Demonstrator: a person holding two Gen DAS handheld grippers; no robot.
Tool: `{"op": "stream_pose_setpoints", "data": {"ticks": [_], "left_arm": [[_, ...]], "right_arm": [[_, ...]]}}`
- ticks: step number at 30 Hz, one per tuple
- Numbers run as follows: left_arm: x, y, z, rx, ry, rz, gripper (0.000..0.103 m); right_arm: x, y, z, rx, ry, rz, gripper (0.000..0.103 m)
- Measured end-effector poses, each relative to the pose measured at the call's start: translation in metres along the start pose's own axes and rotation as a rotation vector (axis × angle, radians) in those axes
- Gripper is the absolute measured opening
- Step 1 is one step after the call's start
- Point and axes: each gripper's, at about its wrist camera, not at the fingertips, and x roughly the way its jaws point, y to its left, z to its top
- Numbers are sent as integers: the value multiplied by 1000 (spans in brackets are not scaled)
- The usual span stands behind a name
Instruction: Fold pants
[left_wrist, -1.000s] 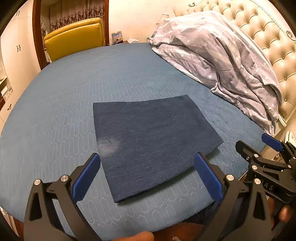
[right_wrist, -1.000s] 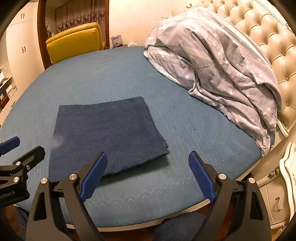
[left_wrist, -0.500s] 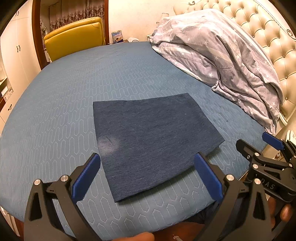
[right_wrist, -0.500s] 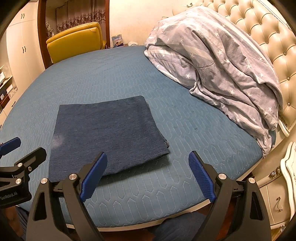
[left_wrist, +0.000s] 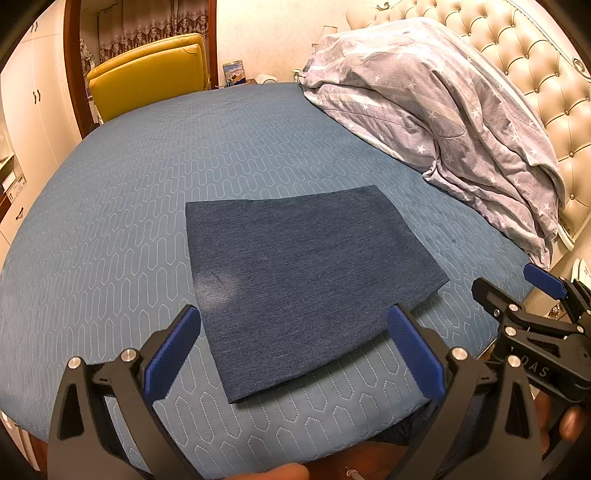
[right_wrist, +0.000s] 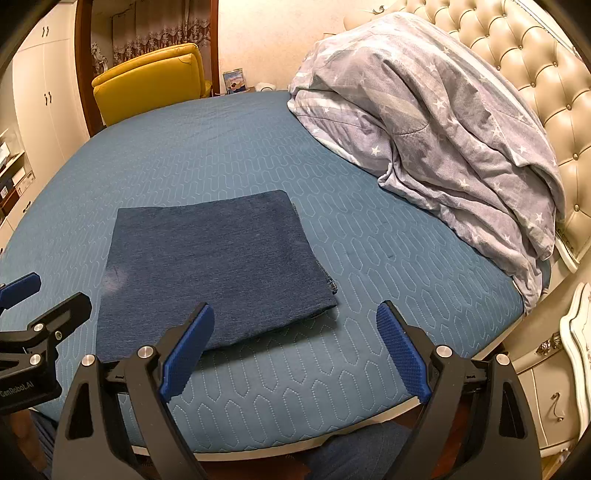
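The dark blue pants (left_wrist: 299, 273) lie folded into a flat rectangle on the blue quilted bed (left_wrist: 147, 184). They also show in the right wrist view (right_wrist: 214, 266), left of centre. My left gripper (left_wrist: 291, 343) is open and empty, held above the pants' near edge. My right gripper (right_wrist: 295, 339) is open and empty, above the bed just right of the pants' near right corner. Each gripper shows at the edge of the other's view: the right one (left_wrist: 532, 295), the left one (right_wrist: 37, 295).
A rumpled grey star-print duvet (left_wrist: 443, 110) is piled against the tufted cream headboard (left_wrist: 517, 55) on the right. A yellow armchair (left_wrist: 147, 74) stands beyond the bed's far edge. A white nightstand (right_wrist: 561, 369) is at the near right.
Both grippers have drifted slightly; the views shift a little. The pants lie as before and both grippers stay open.
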Motion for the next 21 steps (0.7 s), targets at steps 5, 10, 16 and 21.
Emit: {"op": "stream_pose_setpoints", "data": {"ticks": [5, 10, 16, 21], "left_arm": [[0, 0, -1, 1, -1, 0, 101], [0, -1, -2, 6, -23, 15, 101], [12, 3, 1, -15, 3, 3, 101], [18, 16, 2, -42, 13, -31, 101]], "right_arm": [[0, 0, 0, 0, 0, 0, 86], [1, 0, 0, 0, 3, 0, 86], [2, 1, 0, 0, 3, -3, 86], [10, 0, 0, 0, 15, -10, 86]]}}
